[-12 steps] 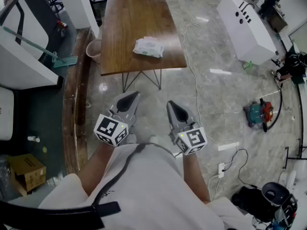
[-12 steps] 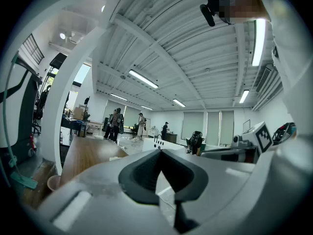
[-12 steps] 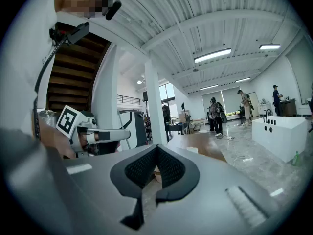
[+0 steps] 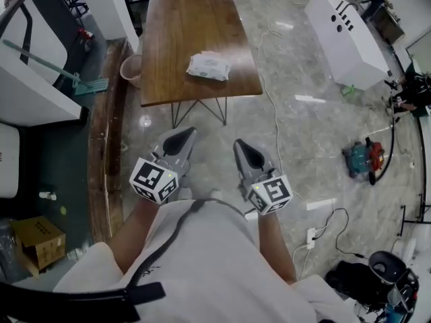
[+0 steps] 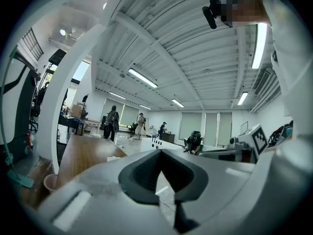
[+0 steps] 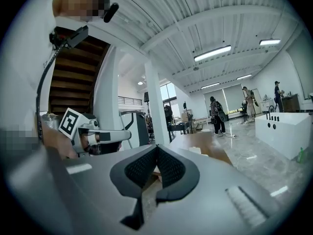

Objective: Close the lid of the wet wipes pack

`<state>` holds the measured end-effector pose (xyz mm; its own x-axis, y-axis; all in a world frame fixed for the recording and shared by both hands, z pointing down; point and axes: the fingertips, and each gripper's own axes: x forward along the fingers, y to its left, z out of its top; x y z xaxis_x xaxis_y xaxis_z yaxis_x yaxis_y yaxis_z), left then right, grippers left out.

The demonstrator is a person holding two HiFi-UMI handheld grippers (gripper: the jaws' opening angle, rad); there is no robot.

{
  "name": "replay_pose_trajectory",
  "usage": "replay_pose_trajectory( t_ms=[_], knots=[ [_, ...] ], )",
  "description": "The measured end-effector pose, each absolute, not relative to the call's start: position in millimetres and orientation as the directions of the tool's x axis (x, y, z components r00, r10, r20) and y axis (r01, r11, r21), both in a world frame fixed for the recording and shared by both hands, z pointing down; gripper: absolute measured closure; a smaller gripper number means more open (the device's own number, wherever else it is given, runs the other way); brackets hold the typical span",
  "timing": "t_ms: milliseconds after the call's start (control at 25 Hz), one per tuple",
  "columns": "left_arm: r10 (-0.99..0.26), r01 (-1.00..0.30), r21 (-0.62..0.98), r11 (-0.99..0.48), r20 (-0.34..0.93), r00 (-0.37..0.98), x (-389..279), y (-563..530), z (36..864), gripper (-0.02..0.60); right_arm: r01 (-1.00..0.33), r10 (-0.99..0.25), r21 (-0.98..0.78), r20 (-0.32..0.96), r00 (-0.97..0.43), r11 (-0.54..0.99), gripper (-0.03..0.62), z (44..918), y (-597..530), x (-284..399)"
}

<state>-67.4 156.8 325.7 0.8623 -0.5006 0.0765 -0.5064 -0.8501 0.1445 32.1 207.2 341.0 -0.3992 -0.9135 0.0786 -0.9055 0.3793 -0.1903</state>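
Note:
A white wet wipes pack (image 4: 209,66) lies near the front right of a brown wooden table (image 4: 182,39) in the head view; whether its lid stands up I cannot make out. Both grippers hang close to the person's body, well short of the table. My left gripper (image 4: 179,140) is shut and holds nothing. My right gripper (image 4: 245,150) is shut too, with empty jaws. In the left gripper view the jaws (image 5: 157,156) meet and the table (image 5: 85,153) lies ahead. From the right gripper view, closed jaws (image 6: 156,148) point level toward the table (image 6: 205,148).
A pink bucket (image 4: 132,70) stands at the table's left edge beside a wooden step (image 4: 108,133). A white cabinet (image 4: 343,36) is at the right. Cables, a power strip (image 4: 311,236) and a green and red machine (image 4: 361,159) lie on the floor. Several people stand far off.

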Motion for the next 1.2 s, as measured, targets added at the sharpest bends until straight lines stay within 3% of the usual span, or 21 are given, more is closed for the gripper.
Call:
replay_pose_trajectory(
  t_ms=[1200],
  knots=[
    [-0.468,-0.475,0.175,-0.862,0.084,0.880,-137,147,346,0.578,-0.931,-0.933,-0.179,0.115,-0.342,0.320,0.585,350,201,-28]
  ],
)
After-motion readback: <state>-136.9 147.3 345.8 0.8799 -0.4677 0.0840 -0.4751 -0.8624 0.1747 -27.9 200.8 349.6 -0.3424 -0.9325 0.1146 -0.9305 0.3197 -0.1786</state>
